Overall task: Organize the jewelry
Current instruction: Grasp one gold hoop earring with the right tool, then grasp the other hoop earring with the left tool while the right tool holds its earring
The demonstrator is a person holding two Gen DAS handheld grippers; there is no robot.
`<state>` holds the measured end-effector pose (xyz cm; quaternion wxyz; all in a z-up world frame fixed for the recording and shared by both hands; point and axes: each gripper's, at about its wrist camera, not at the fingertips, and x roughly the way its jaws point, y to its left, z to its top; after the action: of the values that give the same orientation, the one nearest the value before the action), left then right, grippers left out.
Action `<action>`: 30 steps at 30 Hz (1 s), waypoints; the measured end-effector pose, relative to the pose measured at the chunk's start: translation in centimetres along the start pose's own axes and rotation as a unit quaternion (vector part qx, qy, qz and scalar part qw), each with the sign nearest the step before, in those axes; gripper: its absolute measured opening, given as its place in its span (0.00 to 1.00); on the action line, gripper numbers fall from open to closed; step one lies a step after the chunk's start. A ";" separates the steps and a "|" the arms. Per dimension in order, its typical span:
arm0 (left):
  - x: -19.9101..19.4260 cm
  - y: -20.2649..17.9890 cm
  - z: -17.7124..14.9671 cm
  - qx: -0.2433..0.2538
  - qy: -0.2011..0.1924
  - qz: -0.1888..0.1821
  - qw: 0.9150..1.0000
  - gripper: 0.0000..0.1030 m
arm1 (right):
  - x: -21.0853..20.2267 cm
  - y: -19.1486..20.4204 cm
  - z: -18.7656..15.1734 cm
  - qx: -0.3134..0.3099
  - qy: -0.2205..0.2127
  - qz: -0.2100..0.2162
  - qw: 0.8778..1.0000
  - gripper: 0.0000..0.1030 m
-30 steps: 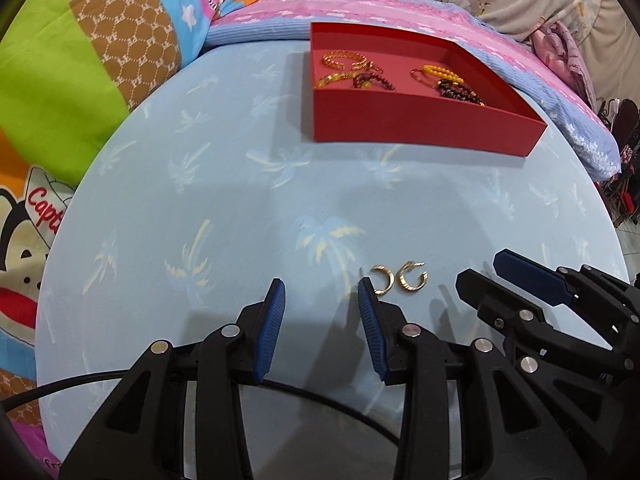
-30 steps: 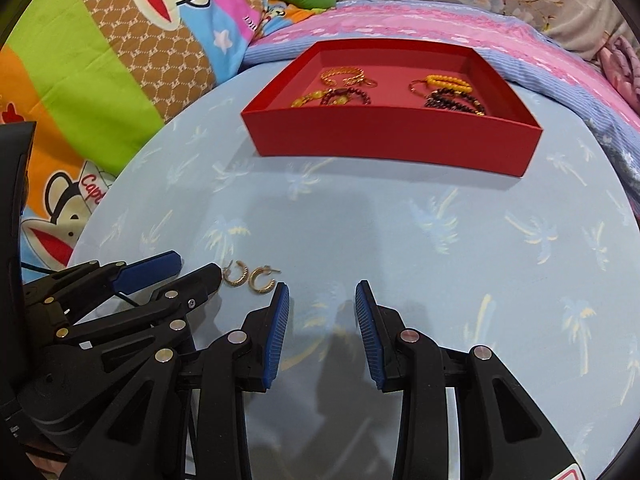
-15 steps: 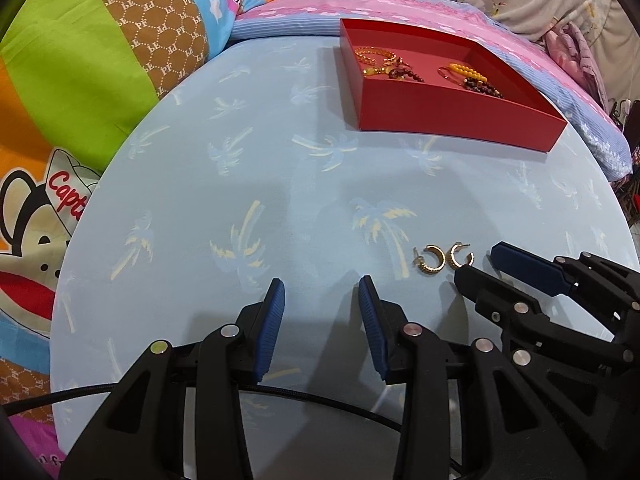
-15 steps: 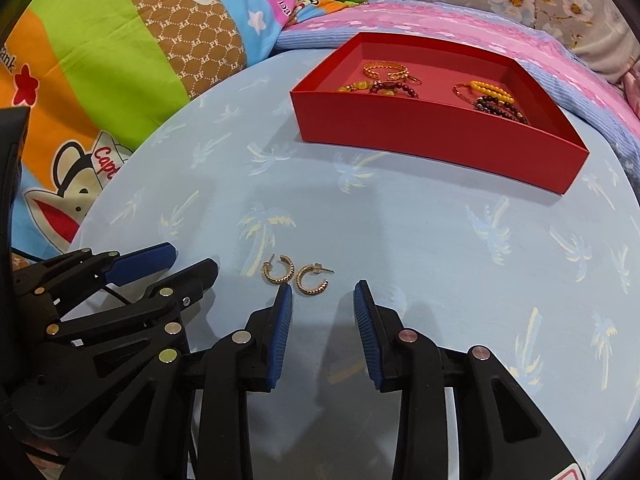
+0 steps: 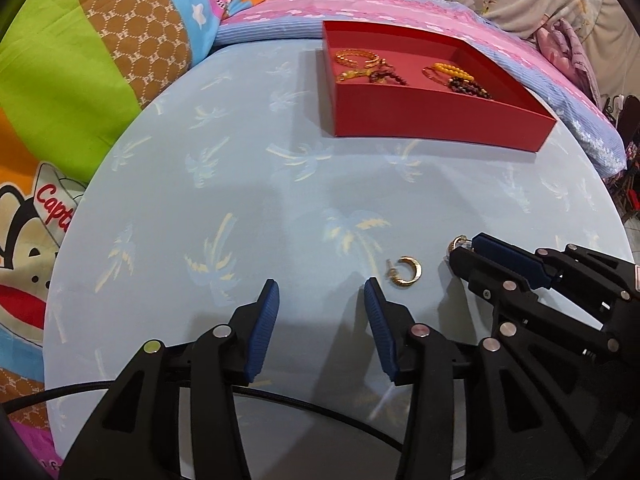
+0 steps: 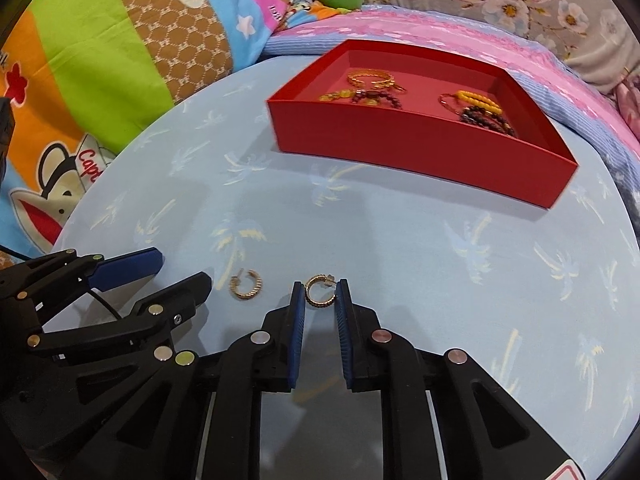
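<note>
Pinching a gold hoop earring (image 6: pixel 320 293) edge-on, the right hand-held gripper (image 6: pixel 319 300) has just been closing, and its blue pads now sit against both sides of the hoop. The earring looks barely off the cloth, or resting on it; cannot tell which.

The second gold hoop earring (image 5: pixel 406 273) lies flat on the cloth, just beside the left hand-held gripper (image 5: pixel 320 308). That one is spread and empty, jaws just been opening, hoop outside them to its right.

Handling, my read:
- tiny, light, rigid metal, ribbed band; post sticks out at one end
- thin and curved, so likely to twist or pop out of flat pads if squeezed off-centre
- best hold is across the band at mid-arc, clear of the post
- the flat one sits low on soft fabric, so the pads must press into the cloth to get under its edge

The surface (image 5: pixel 240 184) is round, covered in pale blue palm-print cloth with some give. The red tray (image 6: pixel 420 152) sits toward the far edge, well apart from the hoops, already holding bead bracelets (image 6: pixel 480 110) and gold pieces.

Room: a bed with a pink and blue cover behind, a bright cartoon monkey blanket (image 5: pixel 72 92) to the left.
</note>
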<state>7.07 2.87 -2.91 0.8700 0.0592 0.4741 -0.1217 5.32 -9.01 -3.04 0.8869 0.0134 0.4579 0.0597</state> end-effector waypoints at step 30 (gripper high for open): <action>0.7 -4.3 1.1 0.044 -0.003 -0.038 0.998 0.17 | -2.3 -4.3 -0.6 0.053 -0.014 -0.017 0.998 0.14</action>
<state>7.14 -1.66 -2.84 0.8627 0.0790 0.4678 -0.1750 3.94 -13.52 -1.85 0.8921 0.0528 0.4482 0.0198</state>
